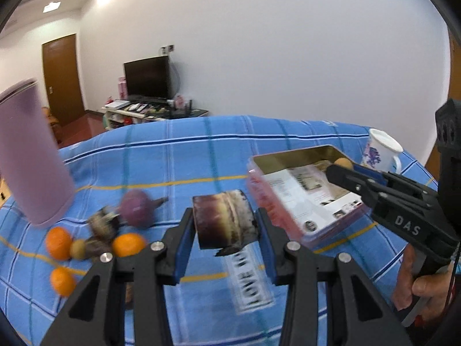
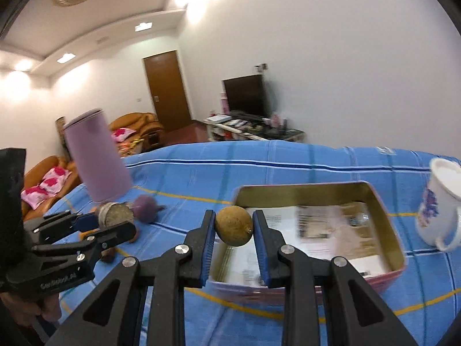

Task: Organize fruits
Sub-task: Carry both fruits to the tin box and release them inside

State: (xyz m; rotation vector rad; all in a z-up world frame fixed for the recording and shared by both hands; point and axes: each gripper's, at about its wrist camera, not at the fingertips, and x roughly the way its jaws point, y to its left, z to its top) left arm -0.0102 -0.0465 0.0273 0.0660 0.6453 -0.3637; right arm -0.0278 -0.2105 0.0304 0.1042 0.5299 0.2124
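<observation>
My left gripper [image 1: 225, 214] is shut on a short purple-brown chunk of sugarcane [image 1: 224, 225], held above the blue checked cloth [image 1: 201, 155]. My right gripper [image 2: 234, 217] is shut on a small round brown fruit [image 2: 234, 226], just over the near-left corner of an open pink tin [image 2: 386, 225] lined with printed paper. In the left wrist view the tin's rim [image 1: 288, 155] lies to the right, with the right gripper [image 1: 334, 170] and its fruit [image 1: 343, 163] over it. Oranges [image 1: 59, 243] [image 1: 128, 243], a purple fruit [image 1: 135, 207] and darker cane pieces [image 1: 100, 225] lie at the left.
A tall purple tumbler [image 1: 31, 155] stands at the cloth's left side, behind the fruit pile. A white mug with blue flowers [image 2: 438, 204] stands right of the tin. A hand [image 1: 423, 285] grips the right gripper's handle. A television and sofas lie beyond the table.
</observation>
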